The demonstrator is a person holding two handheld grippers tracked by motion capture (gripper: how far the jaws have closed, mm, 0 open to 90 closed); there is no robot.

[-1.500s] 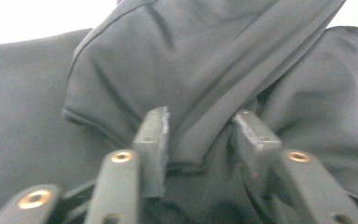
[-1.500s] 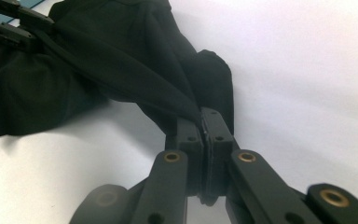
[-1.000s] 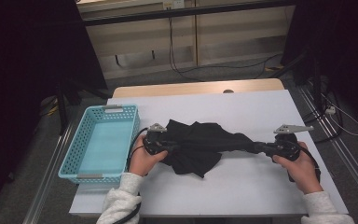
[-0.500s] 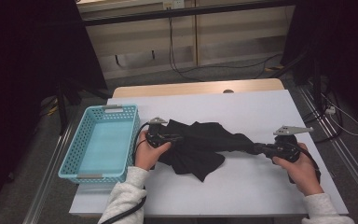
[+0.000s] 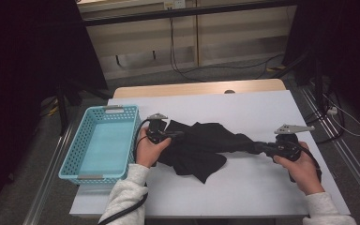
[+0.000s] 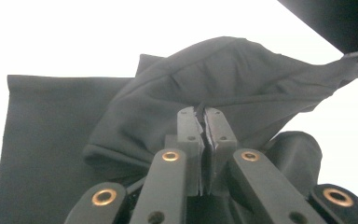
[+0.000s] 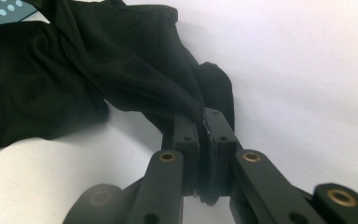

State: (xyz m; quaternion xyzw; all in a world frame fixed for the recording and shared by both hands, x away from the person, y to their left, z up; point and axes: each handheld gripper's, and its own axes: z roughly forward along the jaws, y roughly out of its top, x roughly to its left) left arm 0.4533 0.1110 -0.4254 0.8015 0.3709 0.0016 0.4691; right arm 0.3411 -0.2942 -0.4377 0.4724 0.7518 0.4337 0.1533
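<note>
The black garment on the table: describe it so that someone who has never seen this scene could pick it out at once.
Start at the white table. Right of the turquoise basket lies the black garment, crumpled and stretched between the left gripper and the right gripper. It is the one dark, soft thing on the white top.

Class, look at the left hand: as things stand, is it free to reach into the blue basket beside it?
Probably not yet. The basket lies close with nothing between, but the left gripper has just been closing and now pinches the black cloth, which the right gripper also holds.
</note>
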